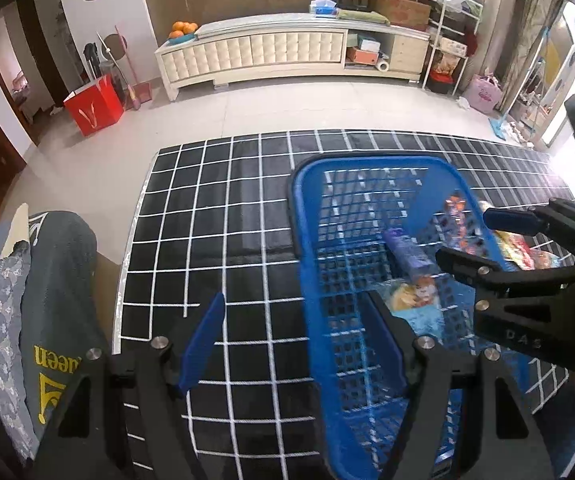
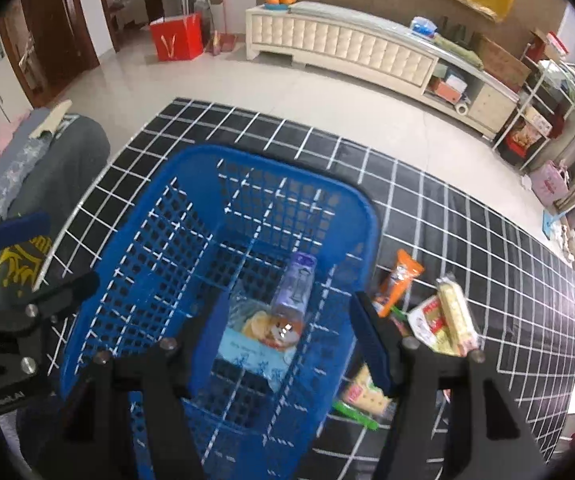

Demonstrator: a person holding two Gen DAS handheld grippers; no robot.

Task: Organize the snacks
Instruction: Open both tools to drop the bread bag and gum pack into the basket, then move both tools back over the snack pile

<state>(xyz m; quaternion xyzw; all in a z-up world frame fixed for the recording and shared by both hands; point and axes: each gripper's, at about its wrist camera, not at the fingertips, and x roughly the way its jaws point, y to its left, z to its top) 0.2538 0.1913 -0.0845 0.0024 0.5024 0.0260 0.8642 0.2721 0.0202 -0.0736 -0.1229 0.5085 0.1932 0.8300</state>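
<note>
One blue basket (image 2: pixel 191 216) sits on the gridded mat (image 2: pixel 467 248). Inside the basket lie two snacks: one purple packet (image 2: pixel 296 286) and one pale blue packet (image 2: pixel 253 344). Outside the basket, just right of it, lie about five more: one orange packet (image 2: pixel 399 280), one yellow roll (image 2: pixel 453 312), one red-and-white packet (image 2: pixel 427 316), one cracker pack (image 2: pixel 363 394), one green stick (image 2: pixel 357 416).
</note>
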